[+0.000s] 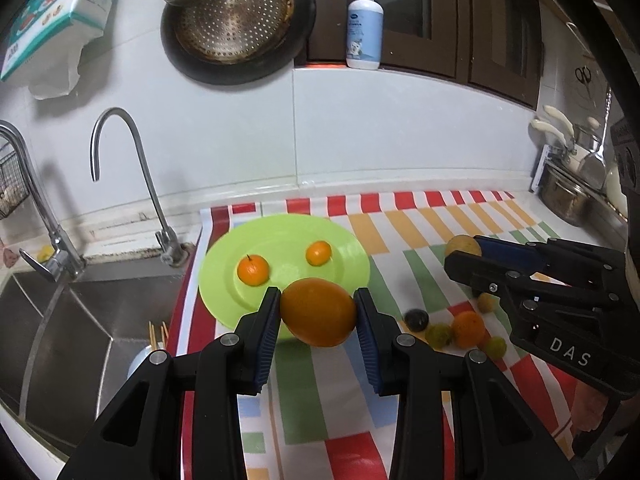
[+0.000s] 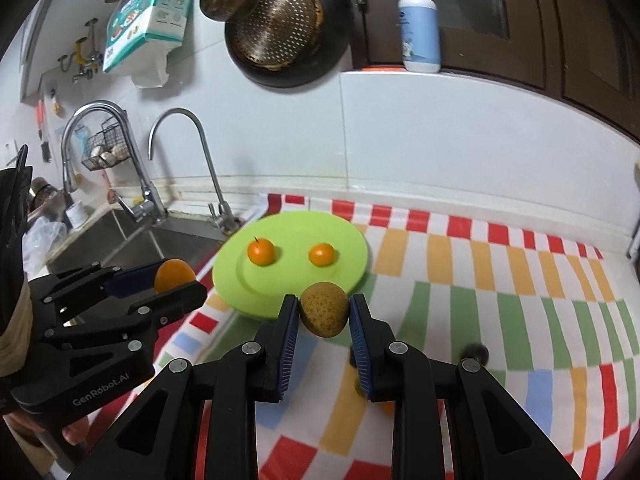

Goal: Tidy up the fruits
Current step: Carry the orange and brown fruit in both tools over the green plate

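1. Both pairs of jaws are closed on fruit; the left gripper (image 1: 318,312) clamps a large orange (image 1: 318,312) between its blue pads, and the right gripper (image 2: 324,311) pinches a brown-speckled yellowish fruit (image 2: 324,310), rounded and duller than the citrus.
2. Large orange: smooth, deep orange, oval, held over the near rim of the green plate (image 1: 224,256); whether it touches the plate cannot be told.
3. Speckled fruit hangs just in front of the same plate's near edge, above the striped cloth (image 2: 500,304).
4. On the plate lie two small oranges, apart from each other; the left one (image 1: 253,270) has a short dark stem, the right one (image 1: 319,253) shows none.
5. Loose on the cloth beside the right gripper: a dark round fruit (image 1: 416,319), a medium orange (image 1: 469,328), and several small yellow-green fruits (image 1: 439,335) clustered around it.
6. A steel sink (image 1: 80,320) sits left of the cloth.
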`<state>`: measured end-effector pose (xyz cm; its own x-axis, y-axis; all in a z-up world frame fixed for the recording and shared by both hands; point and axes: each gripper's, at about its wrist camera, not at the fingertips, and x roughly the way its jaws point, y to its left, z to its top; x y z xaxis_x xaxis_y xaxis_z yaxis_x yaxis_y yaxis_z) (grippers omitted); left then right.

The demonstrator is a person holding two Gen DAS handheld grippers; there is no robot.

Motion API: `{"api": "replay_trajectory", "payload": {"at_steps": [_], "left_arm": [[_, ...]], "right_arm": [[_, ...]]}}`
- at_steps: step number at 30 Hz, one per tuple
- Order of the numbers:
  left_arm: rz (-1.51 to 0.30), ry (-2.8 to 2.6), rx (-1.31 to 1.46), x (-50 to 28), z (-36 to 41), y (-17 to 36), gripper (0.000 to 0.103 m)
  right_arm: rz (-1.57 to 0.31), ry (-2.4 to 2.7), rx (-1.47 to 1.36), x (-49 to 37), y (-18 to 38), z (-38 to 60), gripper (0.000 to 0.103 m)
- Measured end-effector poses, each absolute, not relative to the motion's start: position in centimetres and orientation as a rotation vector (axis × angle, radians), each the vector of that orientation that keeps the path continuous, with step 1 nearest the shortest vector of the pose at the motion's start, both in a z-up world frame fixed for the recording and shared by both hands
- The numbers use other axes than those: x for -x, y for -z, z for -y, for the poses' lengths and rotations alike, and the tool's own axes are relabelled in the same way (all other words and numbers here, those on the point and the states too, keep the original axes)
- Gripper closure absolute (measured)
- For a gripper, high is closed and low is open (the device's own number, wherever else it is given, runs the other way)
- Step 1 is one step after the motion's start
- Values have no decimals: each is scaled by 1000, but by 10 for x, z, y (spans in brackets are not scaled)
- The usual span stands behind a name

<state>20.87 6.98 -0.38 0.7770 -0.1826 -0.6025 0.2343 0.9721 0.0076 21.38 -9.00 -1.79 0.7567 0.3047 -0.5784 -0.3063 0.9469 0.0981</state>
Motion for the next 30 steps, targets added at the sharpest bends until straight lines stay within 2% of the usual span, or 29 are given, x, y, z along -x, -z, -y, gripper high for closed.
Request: {"api": "replay_trajectory", "payload": {"at_steps": [15,30], "left_arm": [[-642,195,-88,-250,-81,-6,67],[-683,173,-92,-318,-96,9,67]], "right_arm": [[-682,-435,-8,-276,2,73,76],[-779,-479,30,-357,18,52,76]]}}
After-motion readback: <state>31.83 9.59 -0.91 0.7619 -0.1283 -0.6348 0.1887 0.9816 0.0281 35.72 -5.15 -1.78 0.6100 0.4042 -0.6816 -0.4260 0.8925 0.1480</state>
